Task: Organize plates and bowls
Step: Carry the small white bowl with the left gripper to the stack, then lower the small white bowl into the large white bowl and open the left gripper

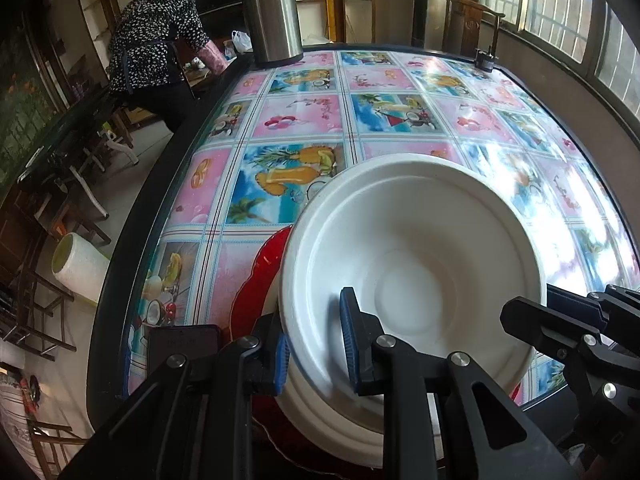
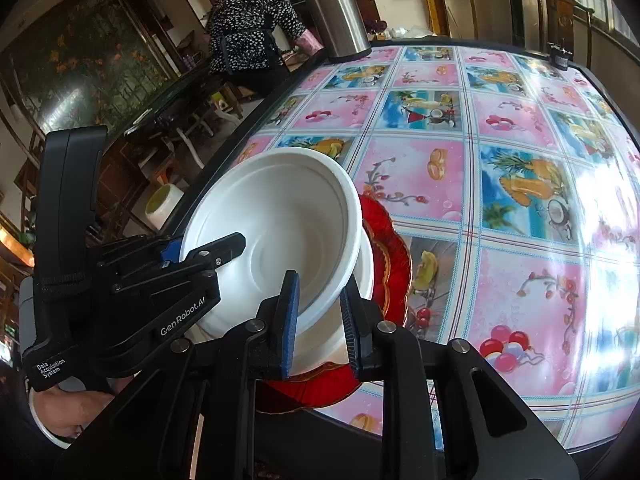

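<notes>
A white bowl (image 1: 412, 264) (image 2: 288, 216) hangs tilted over a second white bowl (image 1: 332, 420) (image 2: 367, 268), which stands on a red plate (image 1: 256, 280) (image 2: 390, 248) near the table's front edge. My left gripper (image 1: 316, 352) (image 2: 192, 252) is shut on the upper bowl's left rim, one pad inside and one outside. My right gripper (image 2: 318, 316) (image 1: 532, 304) is clamped on the same bowl's opposite rim. Whether the upper bowl touches the lower one I cannot tell.
The table carries a glossy pink and blue picture cloth (image 1: 300, 116) (image 2: 520, 280). A steel thermos (image 1: 272, 12) (image 2: 336, 12) stands at its far left edge, and a dark phone (image 1: 184, 344) lies near the front left. A person in a dotted top (image 1: 156, 28) (image 2: 252, 28) bends beyond it.
</notes>
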The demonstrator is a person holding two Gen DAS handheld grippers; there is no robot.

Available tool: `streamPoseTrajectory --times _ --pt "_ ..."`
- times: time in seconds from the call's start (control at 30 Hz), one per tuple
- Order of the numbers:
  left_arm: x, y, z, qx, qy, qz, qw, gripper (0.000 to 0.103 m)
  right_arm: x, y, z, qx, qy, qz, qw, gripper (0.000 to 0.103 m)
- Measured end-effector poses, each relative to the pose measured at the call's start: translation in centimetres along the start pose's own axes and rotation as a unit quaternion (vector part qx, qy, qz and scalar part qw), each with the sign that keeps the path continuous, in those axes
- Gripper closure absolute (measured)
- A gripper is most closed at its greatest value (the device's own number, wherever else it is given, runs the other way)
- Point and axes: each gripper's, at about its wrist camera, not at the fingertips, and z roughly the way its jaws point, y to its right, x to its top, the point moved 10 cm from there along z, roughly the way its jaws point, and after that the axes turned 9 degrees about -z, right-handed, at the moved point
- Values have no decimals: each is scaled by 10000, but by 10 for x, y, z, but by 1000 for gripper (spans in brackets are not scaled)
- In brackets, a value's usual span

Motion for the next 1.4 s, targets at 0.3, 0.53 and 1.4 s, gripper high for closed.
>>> streamPoseTrajectory --times 0.3,0.53,1.4 --pt "-7 2 -5 6 -39 112 9999 81 -3 -1 -1 -1 -85 -73 9999 82" --pt "-15 -2 -8 16 -92 215 9997 81 -12 -8 0 73 -214 -182 9996 80" --pt "4 -7 -34 362 1019 -72 9941 33 -5 6 -23 -471 86 -200 9987 72"
